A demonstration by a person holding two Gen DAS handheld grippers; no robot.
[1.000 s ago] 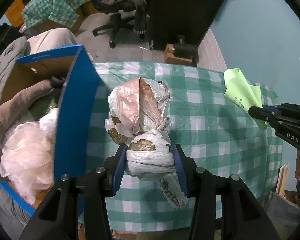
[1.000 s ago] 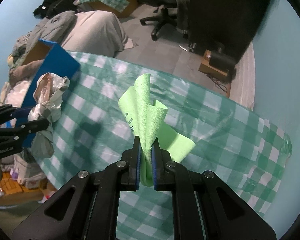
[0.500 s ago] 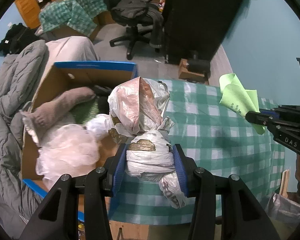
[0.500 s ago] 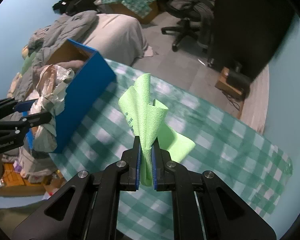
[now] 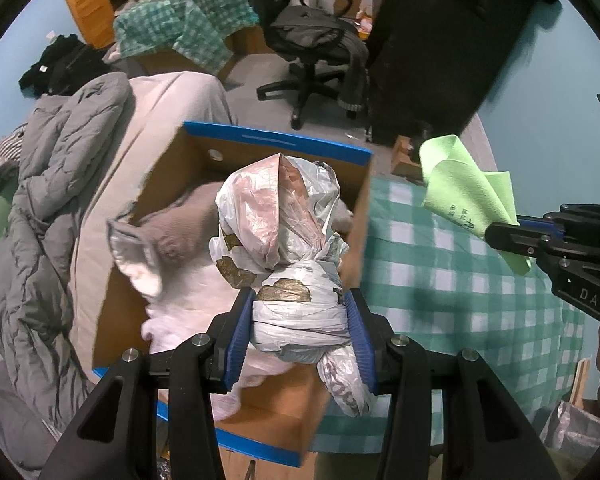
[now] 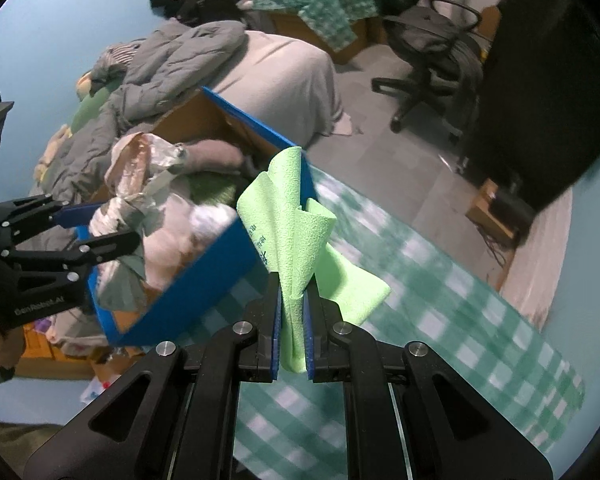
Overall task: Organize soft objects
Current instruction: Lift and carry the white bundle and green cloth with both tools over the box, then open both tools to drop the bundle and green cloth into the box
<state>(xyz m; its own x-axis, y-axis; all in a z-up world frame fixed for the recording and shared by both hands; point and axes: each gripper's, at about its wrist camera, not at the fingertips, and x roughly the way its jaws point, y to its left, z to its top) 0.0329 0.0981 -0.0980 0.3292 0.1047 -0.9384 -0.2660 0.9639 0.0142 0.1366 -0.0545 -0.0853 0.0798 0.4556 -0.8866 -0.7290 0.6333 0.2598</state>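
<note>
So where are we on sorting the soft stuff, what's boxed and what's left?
Already in the blue-edged cardboard box: a brownish knit piece and a fluffy white-pink item. In hand: the left gripper is shut on the knotted plastic bag bundle, held above the open box; the right gripper is shut on the green cloth above the checkered table. Left: releasing both into the box.

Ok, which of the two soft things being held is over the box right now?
The knotted plastic bag bundle, gripped by the left tongs, hangs over the open blue box. The green cloth in the right tongs is over the checkered table.
</note>
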